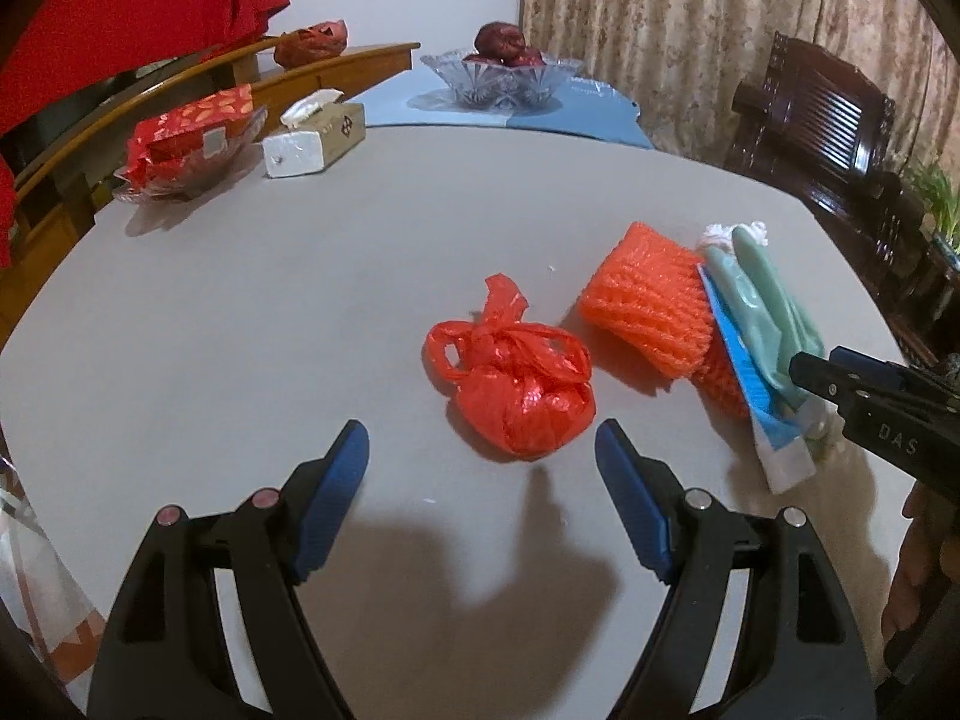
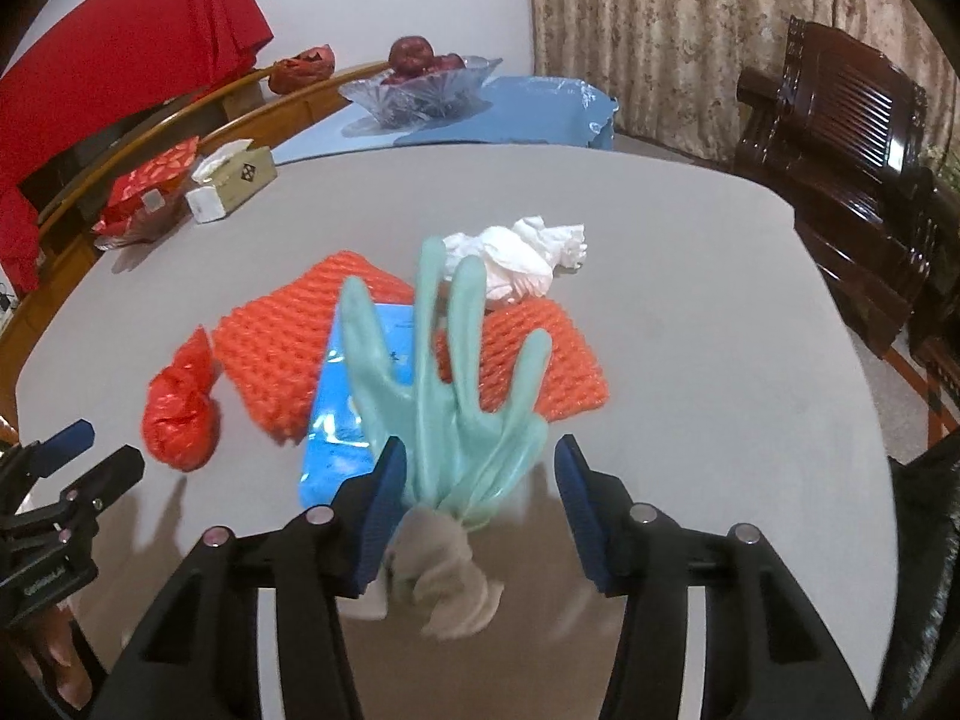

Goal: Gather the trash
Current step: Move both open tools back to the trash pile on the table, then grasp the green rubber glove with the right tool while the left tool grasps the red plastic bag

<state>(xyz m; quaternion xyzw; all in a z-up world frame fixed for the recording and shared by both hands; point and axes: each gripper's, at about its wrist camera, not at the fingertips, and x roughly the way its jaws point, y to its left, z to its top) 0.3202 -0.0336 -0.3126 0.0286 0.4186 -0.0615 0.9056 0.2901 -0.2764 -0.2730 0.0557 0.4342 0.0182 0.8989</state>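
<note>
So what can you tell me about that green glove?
The green glove looks like thin, shiny rubber, pale mint, with its long fingers spread away from the camera. Its wrinkled greyish cuff is bunched at the near end. It lies over a blue packet and orange foam netting, its wrist between the right tool's open jaws.

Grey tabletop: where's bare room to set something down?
Bare: the grey tabletop between the white tissue box and the knotted red plastic bag. Crowded: orange foam netting, green rubber glove, crumpled white tissue.
</note>
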